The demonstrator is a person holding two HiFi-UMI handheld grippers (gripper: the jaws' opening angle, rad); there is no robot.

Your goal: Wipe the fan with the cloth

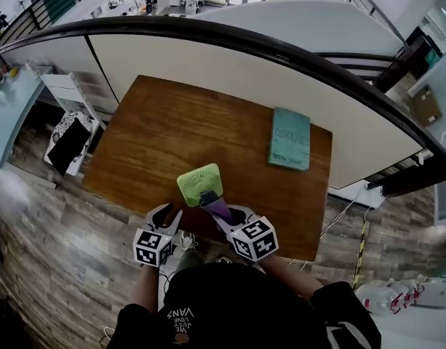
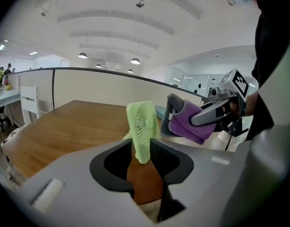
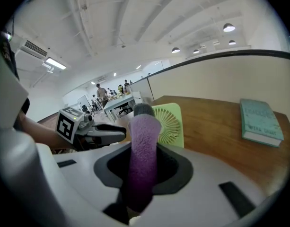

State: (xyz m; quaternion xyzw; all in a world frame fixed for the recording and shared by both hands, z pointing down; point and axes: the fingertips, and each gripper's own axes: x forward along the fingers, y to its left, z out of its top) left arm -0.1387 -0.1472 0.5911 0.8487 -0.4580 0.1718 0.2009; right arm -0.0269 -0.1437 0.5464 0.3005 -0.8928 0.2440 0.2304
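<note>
— How is the fan set?
— Upright, long axis vertical, grille turned to the cloth beside it. Its foot is clamped by the left gripper at the table edge; the cloth is pinched by the right gripper.

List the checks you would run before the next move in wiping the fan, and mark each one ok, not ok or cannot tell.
1. Fan gripped low down by the left gripper: ok.
2. Cloth clamped in the right gripper: ok.
3. Fan's grille faces the cloth: ok.
4. Cloth touching the fan: cannot tell.
5. Book lies well away from the fan on the table: ok.
</note>
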